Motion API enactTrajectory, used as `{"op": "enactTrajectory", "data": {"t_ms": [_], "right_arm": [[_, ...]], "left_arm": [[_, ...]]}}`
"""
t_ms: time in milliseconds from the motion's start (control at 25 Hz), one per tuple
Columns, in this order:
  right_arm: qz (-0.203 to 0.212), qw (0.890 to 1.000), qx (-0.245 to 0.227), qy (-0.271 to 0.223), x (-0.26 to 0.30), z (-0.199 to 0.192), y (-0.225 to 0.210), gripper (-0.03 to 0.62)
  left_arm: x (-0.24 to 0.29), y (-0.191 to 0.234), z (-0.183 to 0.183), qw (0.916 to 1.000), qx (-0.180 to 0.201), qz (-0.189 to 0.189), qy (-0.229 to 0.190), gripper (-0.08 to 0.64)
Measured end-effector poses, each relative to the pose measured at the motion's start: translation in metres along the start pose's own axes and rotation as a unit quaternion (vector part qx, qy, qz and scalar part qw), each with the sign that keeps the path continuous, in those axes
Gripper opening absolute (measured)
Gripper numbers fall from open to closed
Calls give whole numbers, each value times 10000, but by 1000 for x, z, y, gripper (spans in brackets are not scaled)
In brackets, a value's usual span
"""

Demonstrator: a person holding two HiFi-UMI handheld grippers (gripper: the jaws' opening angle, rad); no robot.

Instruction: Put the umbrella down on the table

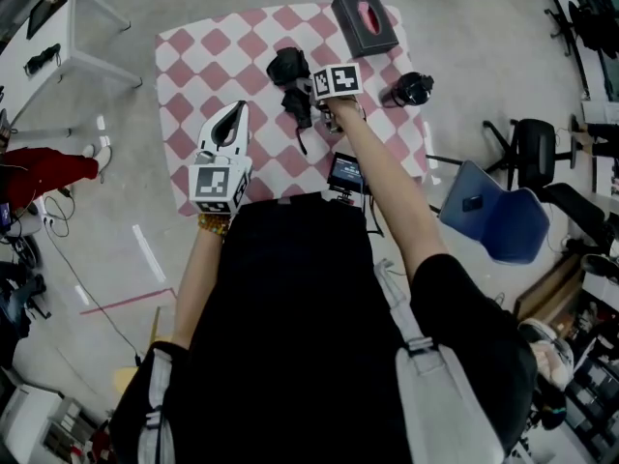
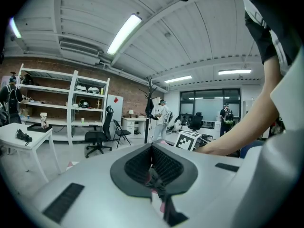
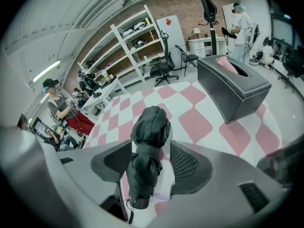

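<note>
A folded black umbrella (image 1: 287, 73) lies on the pink-and-white checked tablecloth (image 1: 208, 61), near the table's middle. In the right gripper view the umbrella (image 3: 148, 141) rests lengthwise between the jaws, which stand apart with a gap on each side of it. My right gripper (image 1: 308, 101) (image 3: 151, 149) is open around it, low over the cloth. Nearer the table's left front is my left gripper (image 1: 235, 114); it points up into the room. Its pads (image 2: 152, 148) meet and hold nothing.
A black tissue box (image 1: 366, 22) (image 3: 232, 84) with pink tissue stands at the far right of the table. A round black object (image 1: 413, 89) lies at the right edge. A small screen device (image 1: 345, 172) sits at the near edge. A blue chair (image 1: 498, 220) is on the right.
</note>
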State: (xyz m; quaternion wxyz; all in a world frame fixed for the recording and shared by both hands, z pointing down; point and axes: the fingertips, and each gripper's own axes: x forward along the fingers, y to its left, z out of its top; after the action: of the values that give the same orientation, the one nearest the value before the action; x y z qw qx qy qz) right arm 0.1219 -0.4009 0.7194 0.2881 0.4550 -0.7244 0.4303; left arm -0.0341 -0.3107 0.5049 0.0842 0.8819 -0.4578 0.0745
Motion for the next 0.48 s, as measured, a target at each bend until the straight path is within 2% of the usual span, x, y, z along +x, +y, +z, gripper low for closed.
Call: {"op": "enactTrajectory", "data": {"t_ms": [160, 480], "right_arm": [[196, 9995, -86, -238, -18, 10, 11, 251], [544, 9929, -429, -969, -66, 50, 46, 174]], "left_arm": [[10, -9, 4, 9998, 90, -162, -6, 14], [25, -21, 14, 9990, 231, -379, -32, 14]]}}
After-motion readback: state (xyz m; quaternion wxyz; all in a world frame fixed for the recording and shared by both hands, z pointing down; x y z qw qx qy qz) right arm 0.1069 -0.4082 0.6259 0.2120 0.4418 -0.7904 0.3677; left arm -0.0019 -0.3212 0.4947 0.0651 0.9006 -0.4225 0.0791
